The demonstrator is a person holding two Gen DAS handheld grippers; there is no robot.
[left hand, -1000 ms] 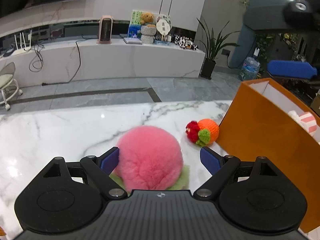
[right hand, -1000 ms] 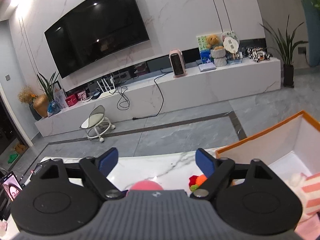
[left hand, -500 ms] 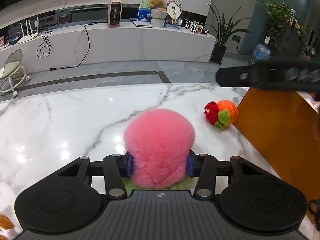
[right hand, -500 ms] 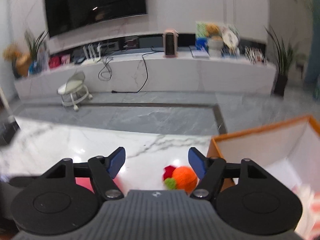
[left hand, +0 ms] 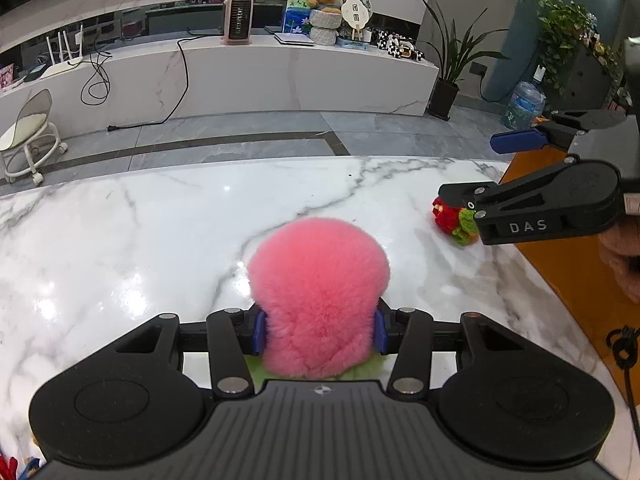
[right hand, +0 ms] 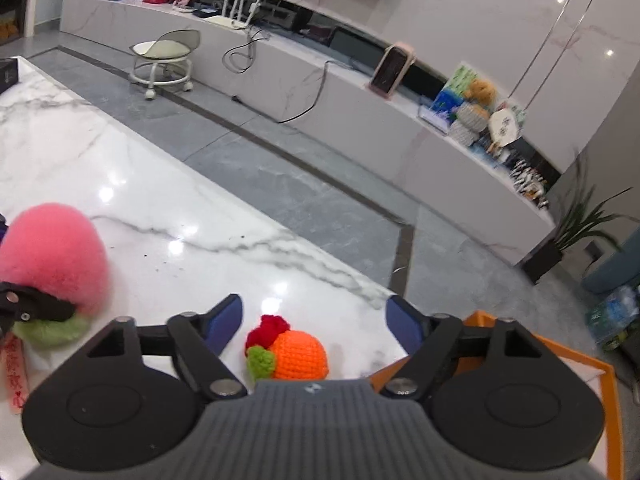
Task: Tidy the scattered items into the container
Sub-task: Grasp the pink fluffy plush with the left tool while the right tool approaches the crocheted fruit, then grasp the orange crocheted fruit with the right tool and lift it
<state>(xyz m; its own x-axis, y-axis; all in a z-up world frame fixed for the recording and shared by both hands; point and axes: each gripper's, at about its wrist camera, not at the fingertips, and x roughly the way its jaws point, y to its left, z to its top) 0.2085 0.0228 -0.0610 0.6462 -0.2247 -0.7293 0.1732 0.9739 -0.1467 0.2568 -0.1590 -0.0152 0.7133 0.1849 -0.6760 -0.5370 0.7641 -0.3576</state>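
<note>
My left gripper (left hand: pixel 318 332) is shut on a fluffy pink plush peach (left hand: pixel 318 288) with green leaves, at the near middle of the marble table (left hand: pixel 120 240). The peach also shows in the right wrist view (right hand: pixel 52 256). My right gripper (right hand: pixel 316 318) is open, with its blue pads on either side of a small orange crocheted fruit (right hand: pixel 298 354) with red and green trim. That fruit (left hand: pixel 454 220) lies on the table beside the orange container (left hand: pixel 576 280), partly hidden by the right gripper (left hand: pixel 500 168) in the left wrist view.
The orange container's rim (right hand: pixel 560 350) is at the right edge of the table. A red and white tag (right hand: pixel 16 376) lies by the peach. Small colourful items (left hand: pixel 16 468) sit at the near left corner. Beyond the table are the floor and a long white cabinet.
My left gripper has closed on the pink peach. My right gripper has come down from above the container and now straddles the orange crocheted fruit, still open.
</note>
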